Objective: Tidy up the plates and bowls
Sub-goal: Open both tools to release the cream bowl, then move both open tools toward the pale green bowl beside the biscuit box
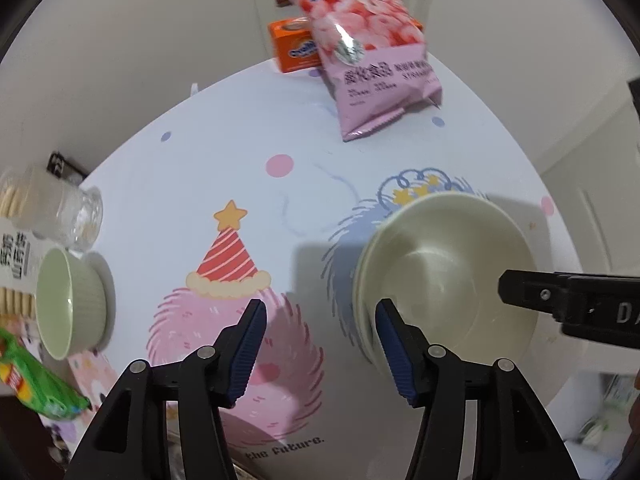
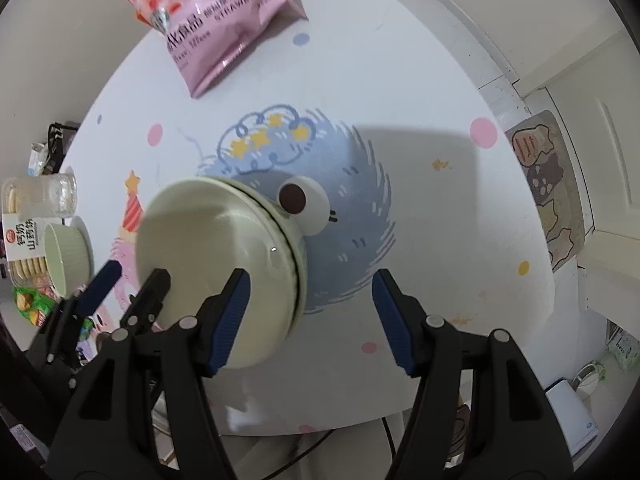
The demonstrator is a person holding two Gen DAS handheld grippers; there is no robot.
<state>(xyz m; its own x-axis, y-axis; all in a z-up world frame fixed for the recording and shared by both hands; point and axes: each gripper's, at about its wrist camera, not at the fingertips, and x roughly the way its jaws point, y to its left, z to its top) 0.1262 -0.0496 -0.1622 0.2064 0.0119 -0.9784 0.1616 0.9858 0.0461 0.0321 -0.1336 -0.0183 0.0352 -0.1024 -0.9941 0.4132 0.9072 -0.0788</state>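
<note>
Two pale green plates (image 2: 224, 264) are stacked on the round table (image 1: 224, 128), over the blue printed figure of the tablecloth. The left gripper (image 1: 320, 350) is held above the table with its jaws apart; nothing is gripped, and the near rim of the stack lies just beside its right-hand pad. The right gripper (image 2: 310, 320) is likewise open and empty, with its left-hand pad over the plate surface; whether it touches cannot be told.

A small ribbed green bowl (image 1: 70, 304) is placed near the left edge of the table, well apart from the plates. It is crowded by a clear glass jar (image 1: 76, 216), a biscuit pack (image 2: 24, 248) and a green wrapped packet (image 1: 36, 388). A pink snack bag (image 1: 372, 60) and an orange box (image 1: 292, 48) are located at the far edge, against the wall.

Open tablecloth is available between the bowl and the plates, over the pink printed figure with the party hat. To the right of the stack the surface is bare up to the table edge. Beyond that edge a floor mat (image 2: 548, 192) is seen below.
</note>
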